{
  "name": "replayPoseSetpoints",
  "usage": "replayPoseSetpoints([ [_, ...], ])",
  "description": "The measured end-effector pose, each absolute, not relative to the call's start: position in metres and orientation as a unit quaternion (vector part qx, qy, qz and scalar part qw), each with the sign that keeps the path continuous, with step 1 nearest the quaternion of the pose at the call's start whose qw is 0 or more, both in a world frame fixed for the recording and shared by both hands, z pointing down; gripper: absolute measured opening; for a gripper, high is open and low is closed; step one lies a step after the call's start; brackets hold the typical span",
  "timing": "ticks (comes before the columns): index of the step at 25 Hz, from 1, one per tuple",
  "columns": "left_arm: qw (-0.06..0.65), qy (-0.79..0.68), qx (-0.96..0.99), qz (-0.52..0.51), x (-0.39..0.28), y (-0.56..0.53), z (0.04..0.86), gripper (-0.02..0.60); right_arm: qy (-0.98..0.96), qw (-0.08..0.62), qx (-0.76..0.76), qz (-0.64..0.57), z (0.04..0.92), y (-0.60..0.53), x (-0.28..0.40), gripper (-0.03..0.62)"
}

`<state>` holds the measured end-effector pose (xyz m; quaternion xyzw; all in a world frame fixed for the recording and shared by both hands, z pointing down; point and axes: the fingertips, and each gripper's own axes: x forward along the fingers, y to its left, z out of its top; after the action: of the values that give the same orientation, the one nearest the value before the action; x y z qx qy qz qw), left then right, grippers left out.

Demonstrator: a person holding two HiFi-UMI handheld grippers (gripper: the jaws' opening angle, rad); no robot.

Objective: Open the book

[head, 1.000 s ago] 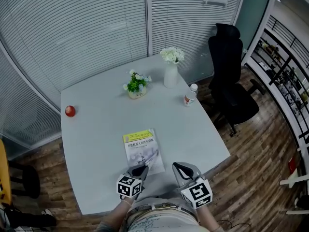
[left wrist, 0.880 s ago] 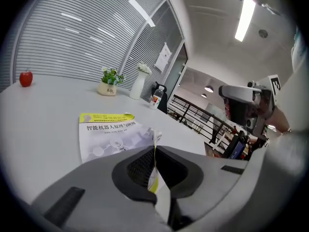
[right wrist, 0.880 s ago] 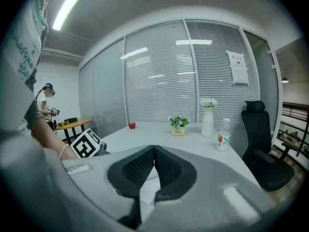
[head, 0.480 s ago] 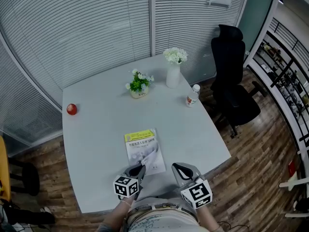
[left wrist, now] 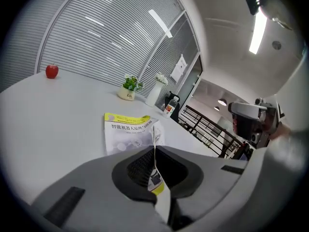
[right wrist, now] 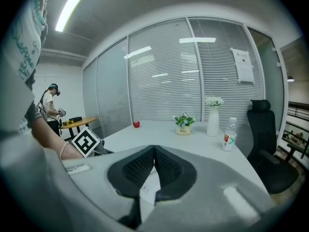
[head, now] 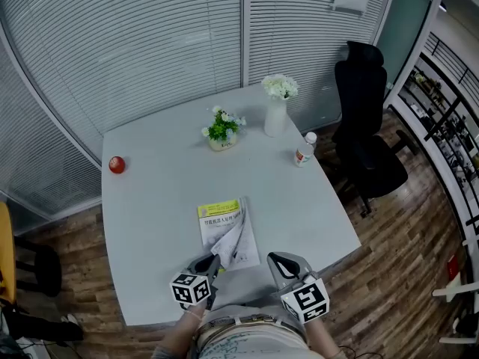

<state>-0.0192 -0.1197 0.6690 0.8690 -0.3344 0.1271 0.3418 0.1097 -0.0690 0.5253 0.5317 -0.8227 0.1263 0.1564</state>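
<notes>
At the far left of the table (head: 142,223) an apple (head: 117,164) sits well apart from the work. Nearer us, the left gripper (left wrist: 154,153) has its jaws pinched tight on the front cover (left wrist: 153,179), which stands edge-on between the pads. The book (head: 223,230) lies at the near middle of the table, its yellow band away from us, with the cover's right side raised and tilted over the flat pages beneath. We judge the opening to be under way but not done: the cover is up, not yet laid over. To the right, the right gripper (right wrist: 153,151) hangs just beside the book, jaws together at the tips and gripping nothing that we can see. The next move, as we read it, calls for swinging the cover leftward about the spine, gently, since thin card could slip or crease, then lowering and freeing it. A bottle (head: 304,149) stands farther right, clear of that arc.
</notes>
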Motion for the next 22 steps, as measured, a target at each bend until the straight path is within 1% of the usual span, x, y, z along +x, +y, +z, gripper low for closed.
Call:
replayPoseSetpoints([
  [22,0.403,-0.403,0.819,0.072,-0.072,-0.124,0.679,0.008,-0.835,0.161,0.511,0.126,0.527,-0.076,0.092,0.003],
])
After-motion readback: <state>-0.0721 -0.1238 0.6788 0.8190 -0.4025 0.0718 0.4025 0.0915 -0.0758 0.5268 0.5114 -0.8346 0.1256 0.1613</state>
